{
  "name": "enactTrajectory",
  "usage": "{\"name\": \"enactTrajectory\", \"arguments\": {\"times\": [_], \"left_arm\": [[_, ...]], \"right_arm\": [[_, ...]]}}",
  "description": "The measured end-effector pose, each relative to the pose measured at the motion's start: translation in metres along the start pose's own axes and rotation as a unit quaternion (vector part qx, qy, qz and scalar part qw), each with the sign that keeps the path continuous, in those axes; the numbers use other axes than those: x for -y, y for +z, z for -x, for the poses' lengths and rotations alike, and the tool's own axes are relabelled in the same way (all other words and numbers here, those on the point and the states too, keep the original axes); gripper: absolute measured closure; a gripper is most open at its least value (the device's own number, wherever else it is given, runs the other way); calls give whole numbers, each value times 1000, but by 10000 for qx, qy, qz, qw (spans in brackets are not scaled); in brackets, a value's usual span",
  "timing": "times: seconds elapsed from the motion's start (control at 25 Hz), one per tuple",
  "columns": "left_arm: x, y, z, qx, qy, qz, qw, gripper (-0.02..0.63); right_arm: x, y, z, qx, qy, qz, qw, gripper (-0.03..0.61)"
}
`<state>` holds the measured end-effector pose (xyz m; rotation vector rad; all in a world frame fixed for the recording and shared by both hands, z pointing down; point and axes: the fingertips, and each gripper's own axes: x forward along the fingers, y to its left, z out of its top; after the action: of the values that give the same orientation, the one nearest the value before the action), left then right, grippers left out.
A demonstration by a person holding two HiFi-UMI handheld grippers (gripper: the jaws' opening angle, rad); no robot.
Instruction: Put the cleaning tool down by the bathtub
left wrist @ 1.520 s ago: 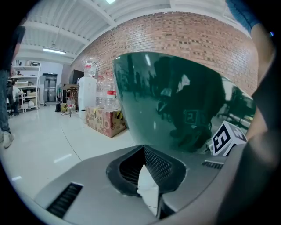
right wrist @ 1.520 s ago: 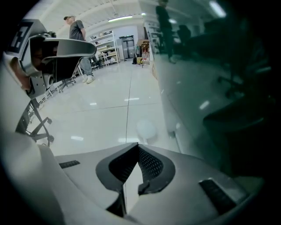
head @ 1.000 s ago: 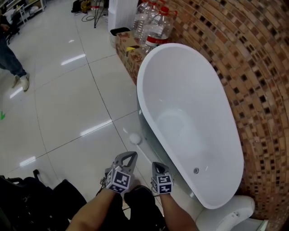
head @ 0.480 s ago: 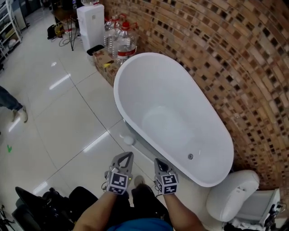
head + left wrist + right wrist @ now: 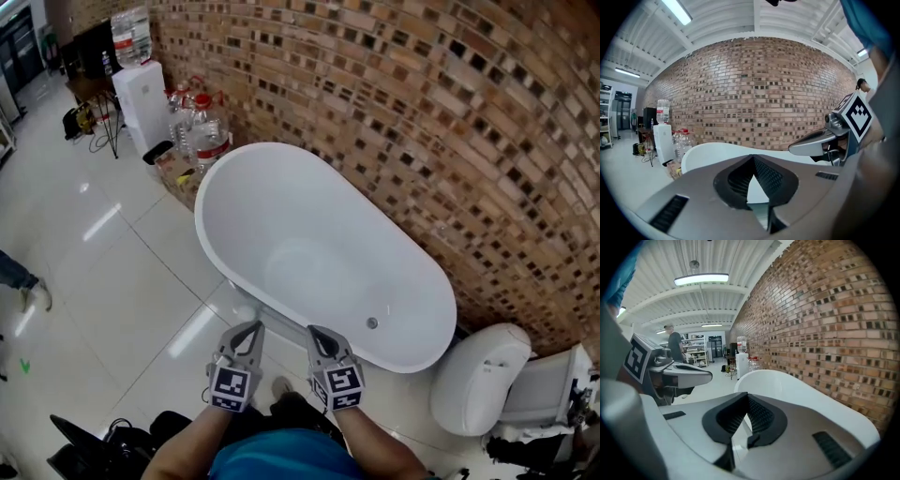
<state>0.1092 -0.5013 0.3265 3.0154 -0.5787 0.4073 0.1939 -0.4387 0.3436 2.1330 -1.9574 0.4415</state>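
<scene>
The white oval bathtub (image 5: 217, 178) stands against the brick wall, in the middle of the head view. A small white round thing (image 5: 243, 310) lies on the floor tiles at the tub's base; I cannot tell what it is. My left gripper (image 5: 251, 328) is held low just in front of it, shut, nothing between its jaws. Beside it my right gripper (image 5: 316, 332) is shut and empty too, pointing at the tub's near rim. The left gripper view shows shut jaws (image 5: 752, 157) with the tub (image 5: 712, 151) beyond. The right gripper view shows the same (image 5: 747, 395).
A white toilet (image 5: 479, 377) stands right of the tub. Large water bottles (image 5: 200, 129), a cardboard box (image 5: 178, 174) and a white dispenser (image 5: 139, 94) crowd the tub's far end. Black bags (image 5: 94, 441) lie at my lower left. A person's shoe (image 5: 34, 296) shows at far left.
The head view has swung right: the tub now sits central and the toilet has come into sight. Both grippers stay shut, side by side and low in front of me.
</scene>
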Motion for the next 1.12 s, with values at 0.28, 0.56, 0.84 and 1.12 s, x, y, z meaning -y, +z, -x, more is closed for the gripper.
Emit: {"name": "enactTrajectory", "arguments": {"times": [0.28, 0.56, 0.84, 1.12], "left_arm": [[25, 71, 21, 623, -713, -38, 9955, 617], [48, 118, 44, 991, -1610, -117, 9819, 617], [96, 141, 56, 1127, -2194, -337, 9685, 617], [144, 151, 64, 1241, -2173, -518, 9668, 617]], "right_arm": [[24, 61, 68, 702, -1251, -149, 9895, 566], [16, 97, 138, 1102, -2472, -368, 9620, 566], [22, 103, 210, 1320, -3300, -449, 9336, 566], [36, 100, 284, 1465, -3760, -483, 9137, 568]]}}
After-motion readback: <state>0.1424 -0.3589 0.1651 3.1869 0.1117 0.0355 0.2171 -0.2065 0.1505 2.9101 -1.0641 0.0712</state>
